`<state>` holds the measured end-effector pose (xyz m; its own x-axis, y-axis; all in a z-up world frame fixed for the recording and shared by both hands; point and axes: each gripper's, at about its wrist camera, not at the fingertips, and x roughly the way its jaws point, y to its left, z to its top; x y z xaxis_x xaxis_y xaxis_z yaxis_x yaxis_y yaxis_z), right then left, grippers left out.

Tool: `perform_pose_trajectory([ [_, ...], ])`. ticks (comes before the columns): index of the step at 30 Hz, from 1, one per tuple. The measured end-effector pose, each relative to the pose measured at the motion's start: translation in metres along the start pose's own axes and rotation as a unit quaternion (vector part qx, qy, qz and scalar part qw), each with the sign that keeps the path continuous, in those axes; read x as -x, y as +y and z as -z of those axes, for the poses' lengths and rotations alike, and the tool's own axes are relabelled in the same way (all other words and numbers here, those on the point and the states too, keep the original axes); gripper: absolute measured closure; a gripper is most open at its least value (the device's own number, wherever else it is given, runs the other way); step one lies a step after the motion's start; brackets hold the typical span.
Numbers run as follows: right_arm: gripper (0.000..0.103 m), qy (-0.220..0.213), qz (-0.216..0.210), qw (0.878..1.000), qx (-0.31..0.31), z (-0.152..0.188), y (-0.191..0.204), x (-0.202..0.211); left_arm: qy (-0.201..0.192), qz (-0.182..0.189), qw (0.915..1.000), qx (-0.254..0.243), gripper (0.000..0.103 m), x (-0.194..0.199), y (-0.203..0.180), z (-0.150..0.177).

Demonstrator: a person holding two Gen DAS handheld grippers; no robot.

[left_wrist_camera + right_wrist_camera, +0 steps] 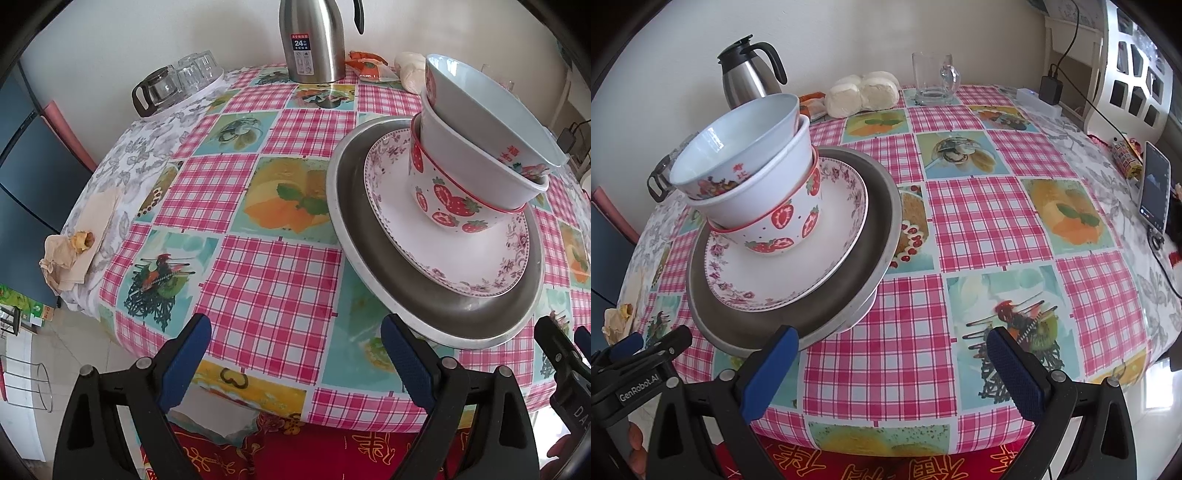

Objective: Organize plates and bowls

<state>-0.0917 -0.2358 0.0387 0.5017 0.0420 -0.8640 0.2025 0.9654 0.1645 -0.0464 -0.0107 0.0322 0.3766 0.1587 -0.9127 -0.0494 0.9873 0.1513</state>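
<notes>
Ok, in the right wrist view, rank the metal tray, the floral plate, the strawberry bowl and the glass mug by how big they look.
1. Metal tray
2. Floral plate
3. Strawberry bowl
4. Glass mug, though it stands farthest from the camera, so its true size is unsure.

Soft, even daylight fills both views, perhaps from a window on the right. Shadows stay faint. Mild glare sits on the steel jug (312, 40). Fisheye bends the counter (960, 229) edges; dark corners vignette; focus is sharp.
</notes>
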Motion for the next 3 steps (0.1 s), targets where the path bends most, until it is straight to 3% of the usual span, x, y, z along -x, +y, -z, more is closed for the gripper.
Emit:
perform_pose_trajectory([
  [3,0.000,0.000,0.000,1.000,0.000,0.0003,-0.0003,-0.0001,0.003,0.006,1.0000,0.000,0.010,-0.0008,0.0004,-0.0007],
])
